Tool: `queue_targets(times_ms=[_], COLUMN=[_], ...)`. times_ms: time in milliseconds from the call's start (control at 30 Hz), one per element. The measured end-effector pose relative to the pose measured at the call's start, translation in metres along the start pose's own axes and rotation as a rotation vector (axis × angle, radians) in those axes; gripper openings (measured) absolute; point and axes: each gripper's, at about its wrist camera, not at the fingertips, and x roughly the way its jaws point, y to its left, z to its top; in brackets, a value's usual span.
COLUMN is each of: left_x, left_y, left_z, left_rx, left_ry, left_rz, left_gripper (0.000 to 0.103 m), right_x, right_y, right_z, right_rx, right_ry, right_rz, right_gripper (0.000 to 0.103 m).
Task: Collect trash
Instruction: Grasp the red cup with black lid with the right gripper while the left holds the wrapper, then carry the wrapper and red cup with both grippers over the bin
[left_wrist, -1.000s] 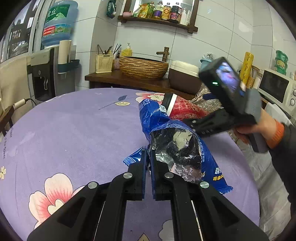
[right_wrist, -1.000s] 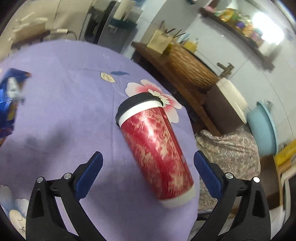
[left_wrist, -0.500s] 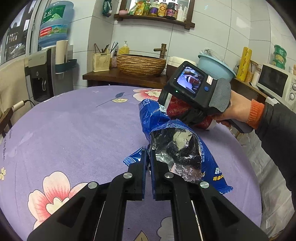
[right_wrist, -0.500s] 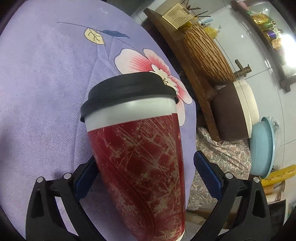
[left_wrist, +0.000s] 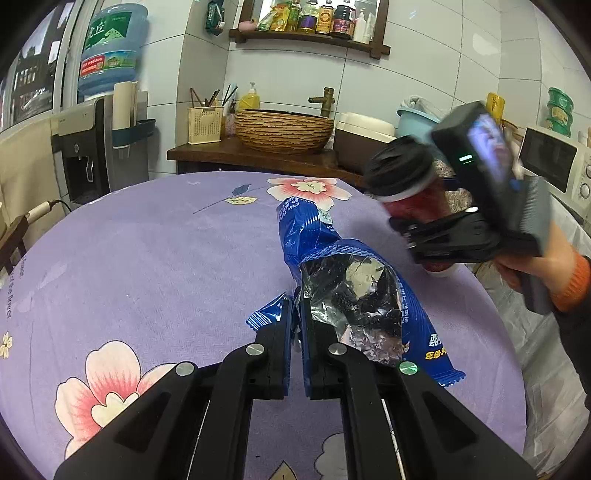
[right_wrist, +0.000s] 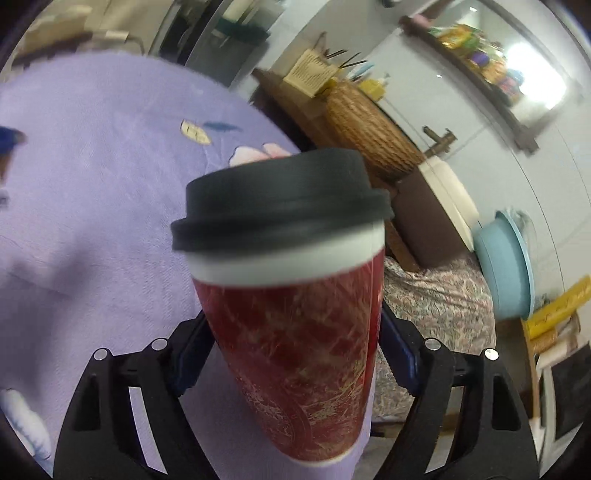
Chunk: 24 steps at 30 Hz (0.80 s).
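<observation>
The green label of the water-cooler bottle (left_wrist: 110, 48) bears large white Chinese characters, the second reading 丘. White Korean-looking lettering on the blue snack wrapper (left_wrist: 436, 345) appears upside down and is not legible. The shelf bottles' (left_wrist: 325, 18) labels are too small to read.

Cup (right_wrist: 295, 332) covers right pads – contact unclear; bg blurred.

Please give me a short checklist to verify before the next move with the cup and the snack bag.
1. Left gripper shut on the snack bag: ok.
2. Cup between the right gripper jaws, which are closing: ok.
3. Right pads fully pressing the cup: cannot tell.
4. Lid seated on the cup: ok.
5. Cup clear of the table: cannot tell.
</observation>
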Motion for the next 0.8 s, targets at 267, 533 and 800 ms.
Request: queue_targets(times_ms=[267, 533, 800], left_x=[0.000, 0.010, -0.017], left_y=[-0.010, -0.012, -0.052], left_z=[-0.005, -0.009, -0.011], left_rx=[0.039, 0.055, 0.102], left_ry=[-0.024, -0.039, -0.047], left_rz=[0.017, 0.068, 0.008], left_gripper=[0.006, 0.006, 0.006], right_x=[-0.101, -0.181, -0.227], right_y=[-0.029, -0.027, -0.035], right_z=[-0.050, -0.105, -0.179], right_rx=[0.222, 0.340, 0.439], right_ry=[-0.173, -0.301, -0.317], right_rz=[0.043, 0.093, 0.068], right_gripper=[0.079, 0.079, 0.079])
